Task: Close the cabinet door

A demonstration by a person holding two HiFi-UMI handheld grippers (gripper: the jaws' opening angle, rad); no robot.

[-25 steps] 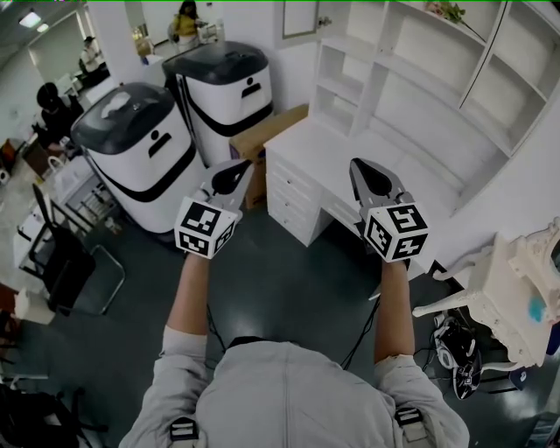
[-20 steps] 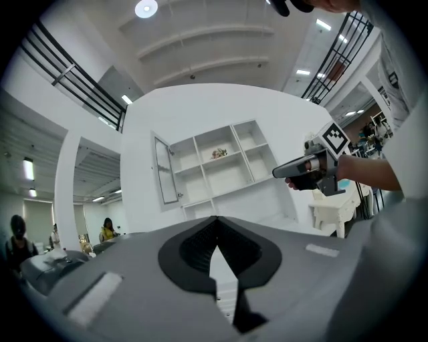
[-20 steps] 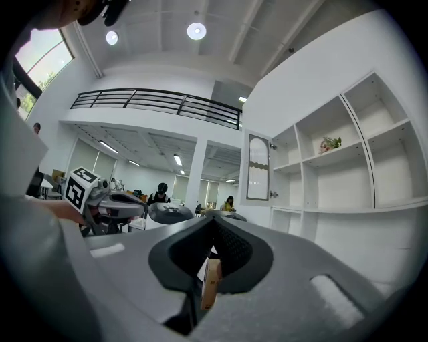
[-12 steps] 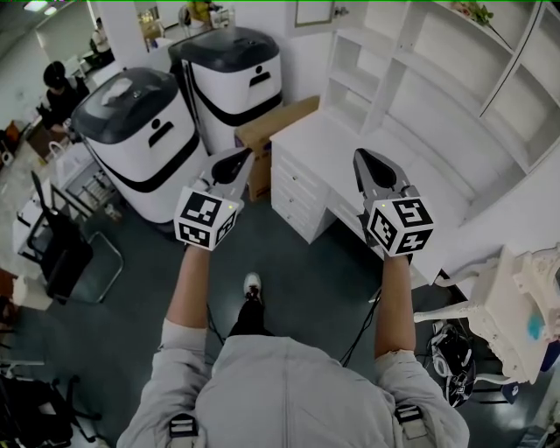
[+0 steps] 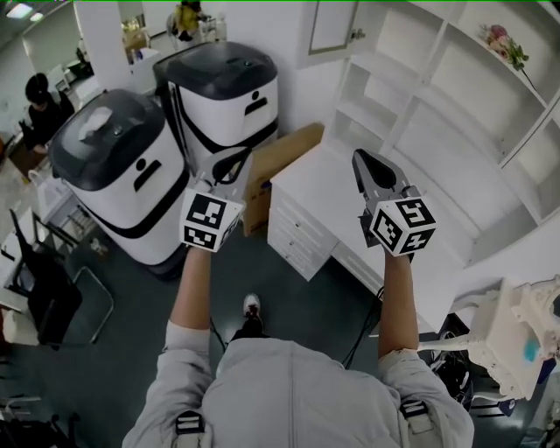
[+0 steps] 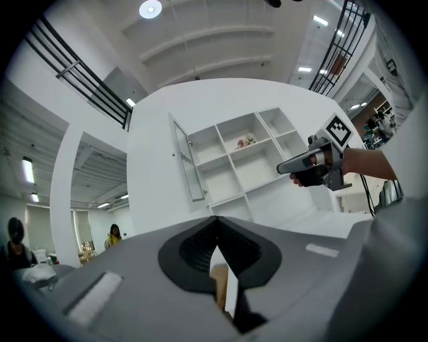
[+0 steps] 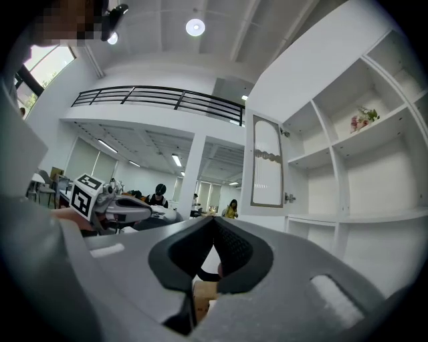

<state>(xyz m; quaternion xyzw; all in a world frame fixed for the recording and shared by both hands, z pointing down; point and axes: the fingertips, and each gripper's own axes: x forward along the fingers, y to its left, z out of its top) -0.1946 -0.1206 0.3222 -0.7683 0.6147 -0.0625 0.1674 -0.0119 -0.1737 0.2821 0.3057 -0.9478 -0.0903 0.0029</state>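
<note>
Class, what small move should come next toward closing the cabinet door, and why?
Probably carry the right tongs forward toward the white panelled cabinet door: it stands swung open at the left edge of the white shelf unit, well beyond the shut, empty tongs.

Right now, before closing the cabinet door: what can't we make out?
- Cabinet door: in the head view, its top is cut off by the frame edge.
- Same door, left gripper view: seen nearly edge-on, so the front panel is unreadable.
- Flowers: right gripper view, too small to tell whether there is a vase.
- Drawers: in the gripper views, hidden behind the bodies of the left gripper and right gripper.
</note>
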